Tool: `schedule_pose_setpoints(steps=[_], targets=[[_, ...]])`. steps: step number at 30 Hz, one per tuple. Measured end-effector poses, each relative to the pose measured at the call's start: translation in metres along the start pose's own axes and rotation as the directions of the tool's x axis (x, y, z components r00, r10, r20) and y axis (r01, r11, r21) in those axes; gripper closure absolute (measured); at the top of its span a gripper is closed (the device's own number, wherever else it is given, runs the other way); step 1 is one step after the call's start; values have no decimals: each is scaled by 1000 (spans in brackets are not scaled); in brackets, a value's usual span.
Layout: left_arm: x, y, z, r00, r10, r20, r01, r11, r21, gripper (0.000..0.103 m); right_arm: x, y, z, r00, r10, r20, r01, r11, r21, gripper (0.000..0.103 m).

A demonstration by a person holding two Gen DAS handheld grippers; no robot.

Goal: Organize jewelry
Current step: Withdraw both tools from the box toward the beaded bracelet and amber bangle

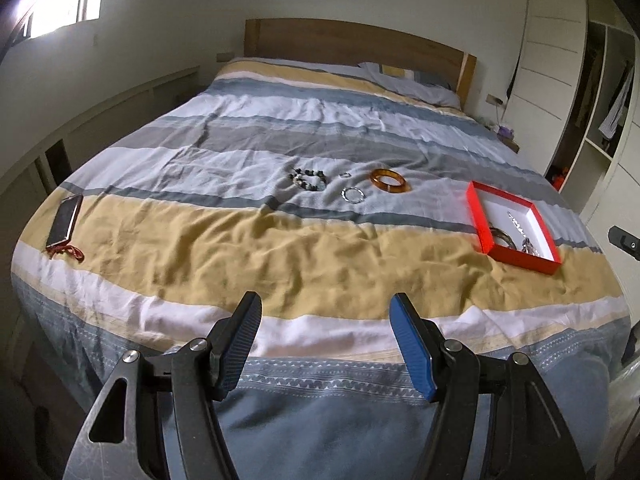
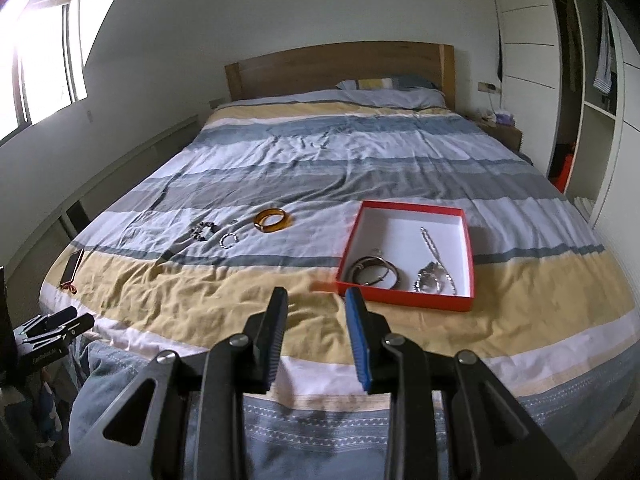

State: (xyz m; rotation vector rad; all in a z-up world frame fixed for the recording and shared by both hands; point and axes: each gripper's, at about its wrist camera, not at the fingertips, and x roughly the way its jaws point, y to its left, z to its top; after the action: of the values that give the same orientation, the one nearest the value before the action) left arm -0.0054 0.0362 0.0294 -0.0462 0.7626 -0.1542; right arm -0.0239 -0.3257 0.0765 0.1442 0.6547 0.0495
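Note:
An amber bangle (image 1: 390, 179) (image 2: 272, 219), a beaded bracelet (image 1: 308, 179) (image 2: 204, 231), a silver bracelet (image 1: 353, 194) (image 2: 228, 239) and a small ring (image 1: 345, 175) lie loose on the striped bedspread. A red box (image 1: 478, 216) (image 2: 404, 299) with a white inside holds dark bangles (image 2: 374, 270) and a silver chain (image 2: 434, 268). My left gripper (image 1: 326, 304) is open and empty above the bed's near edge. My right gripper (image 2: 316, 298) is open and empty, just in front of the box's near left corner.
A phone (image 1: 64, 222) (image 2: 72, 266) with a red strap lies at the bed's left edge. The wooden headboard (image 1: 352, 46) and a pillow (image 2: 394, 94) are at the far end. A wardrobe (image 2: 592, 100) stands on the right.

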Motion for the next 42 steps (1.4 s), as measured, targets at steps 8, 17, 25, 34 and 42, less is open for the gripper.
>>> schedule_pose_setpoints(steps=[8,17,25,34,42], targets=[[29,9,10,999,-22,-30,21,999,-29,40,40,4,6,999,24,-40,-24,1000,-4,75],[95,2,33,994,-37,-100,35,999,-30,46,112,1,10,992,55,-109,-53,998,18,75],[145,0,55,992,-37,-122,34,999,-33,47,174,0,19,984,88,-153,-86,996,20,75],[183,6,72,990,-48,-129,44,998,-36,49,219,2,30,981,106,-165,-102,994,28,75],[213,7,85,987,-92,-135,84,994,-66,52,253,10,36,975,124,-184,-122,992,23,75]])
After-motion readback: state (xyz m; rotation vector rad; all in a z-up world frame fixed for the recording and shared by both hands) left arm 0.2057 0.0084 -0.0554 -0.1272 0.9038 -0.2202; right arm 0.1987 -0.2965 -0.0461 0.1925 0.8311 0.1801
